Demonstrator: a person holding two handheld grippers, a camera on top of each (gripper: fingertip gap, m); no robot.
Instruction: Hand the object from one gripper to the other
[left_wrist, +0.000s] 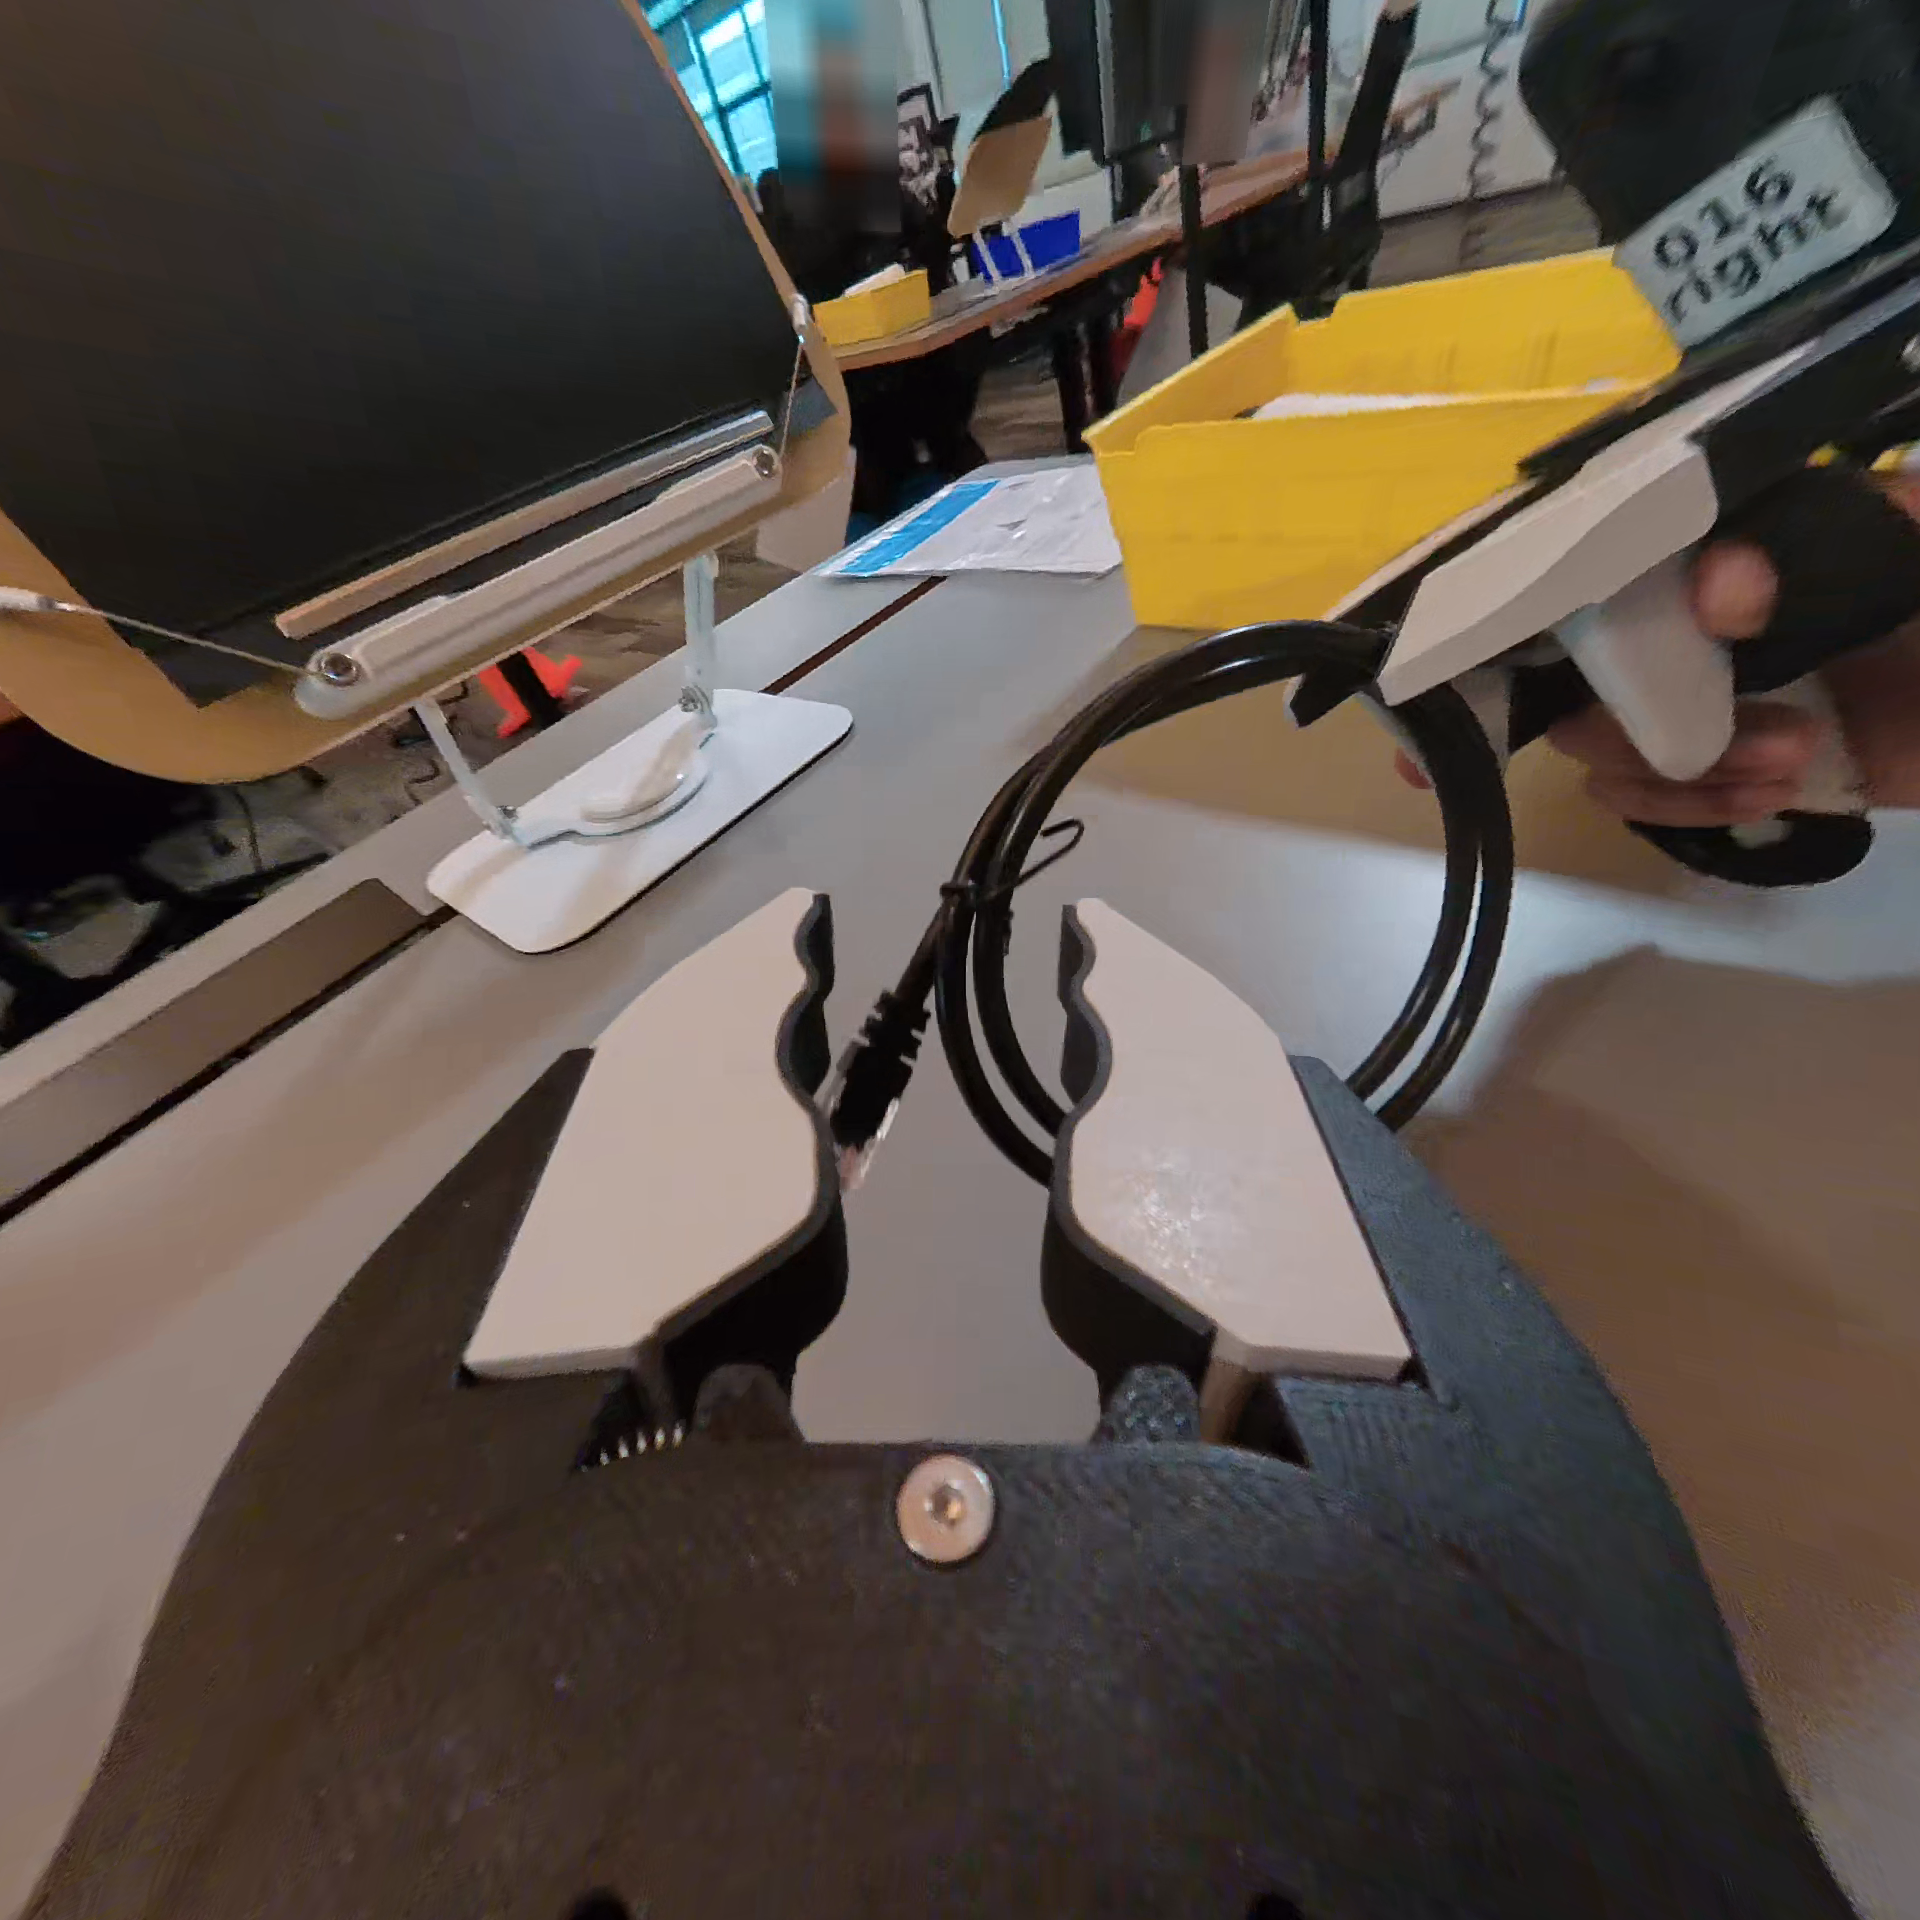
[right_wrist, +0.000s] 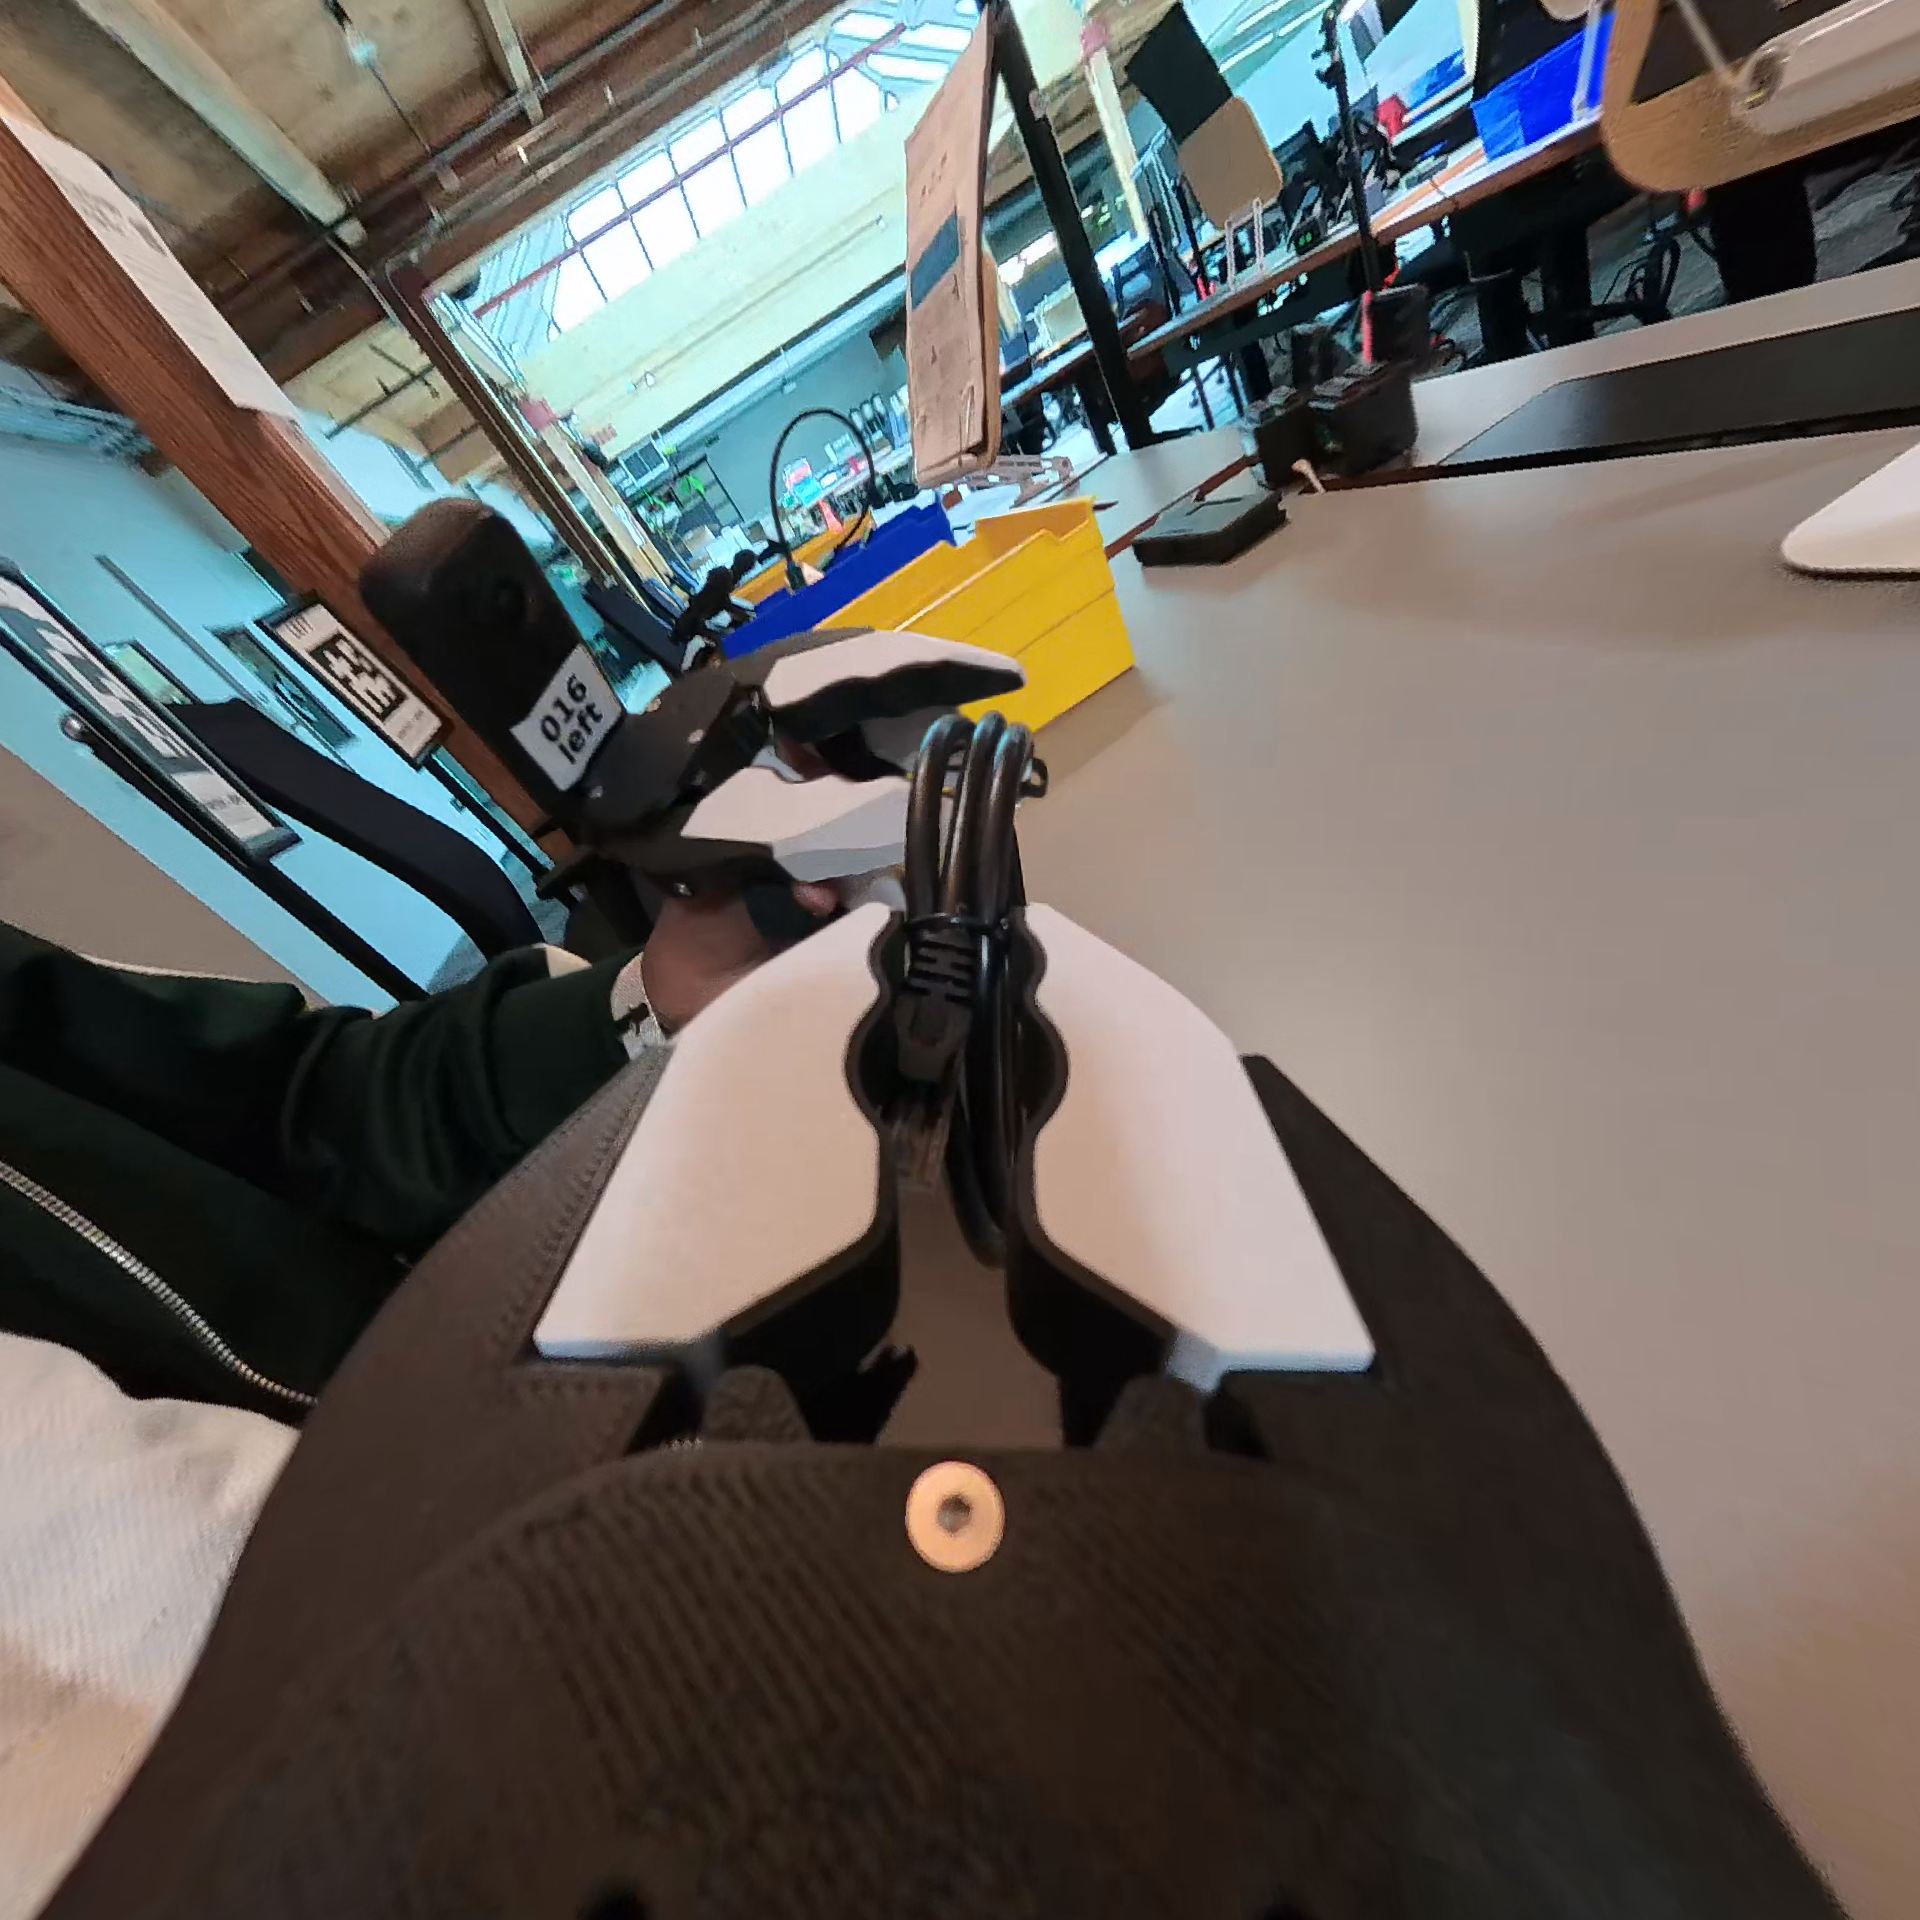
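- Grey table (left_wrist: 1299, 914) underneath everything. There's a yellow bin (left_wrist: 1320, 488) behind the right gripper, plus a white stand base (left_wrist: 665, 821) holding up a dark panel (left_wrist: 364, 312) off to the left. Some papers (left_wrist: 997, 535) lie past the bin.
- Right gripper (right_wrist: 954, 925) is pinching the coiled black cable (right_wrist: 961, 997) between its fingers, loops and plug all squeezed in the gap.
- Left gripper (left_wrist: 945, 925) has its fingers spread apart. The cable's plug end (left_wrist: 868, 1081) and the lower part of the loop hang right between them; can't tell if the plug touches the left finger.
- From the right wrist view, the left gripper sits just behind the cable, so part of it is blocked.
- A gloved hand (left_wrist: 1787, 665) is on the right gripper's handle, blurry and cut off at the frame edge.
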